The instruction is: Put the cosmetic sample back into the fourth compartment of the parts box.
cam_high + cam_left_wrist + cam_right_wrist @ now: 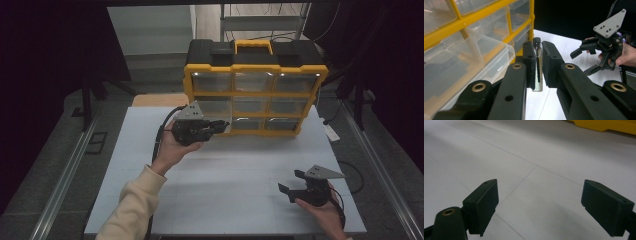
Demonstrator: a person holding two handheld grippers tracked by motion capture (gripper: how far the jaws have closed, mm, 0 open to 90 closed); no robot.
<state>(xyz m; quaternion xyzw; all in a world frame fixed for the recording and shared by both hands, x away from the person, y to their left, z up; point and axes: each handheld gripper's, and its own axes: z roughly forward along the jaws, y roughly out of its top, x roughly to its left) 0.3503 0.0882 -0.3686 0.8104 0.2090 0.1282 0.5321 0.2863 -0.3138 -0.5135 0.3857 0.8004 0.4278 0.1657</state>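
My left gripper [222, 125] is shut on a small clear glass vial [538, 75] with a black cap. The vial stands upright between the pads, close to the left front of a yellow and black organizer case [255, 65]. In the left gripper view a clear drawer [474, 57] of the case [461, 23] is pulled out just left of my left gripper [537, 46]. My right gripper [290, 181] rests low at the table's front right, open with nothing between its fingers. It also shows as the right gripper [581, 62] farther off, and as my right gripper [539, 195] over bare tabletop.
The case stands upright at the back of the white table [225, 200], with several clear drawers in yellow frames. Its yellow base [604, 125] shows at the top of the right gripper view. Dark floor and metal rails [65, 175] flank the table.
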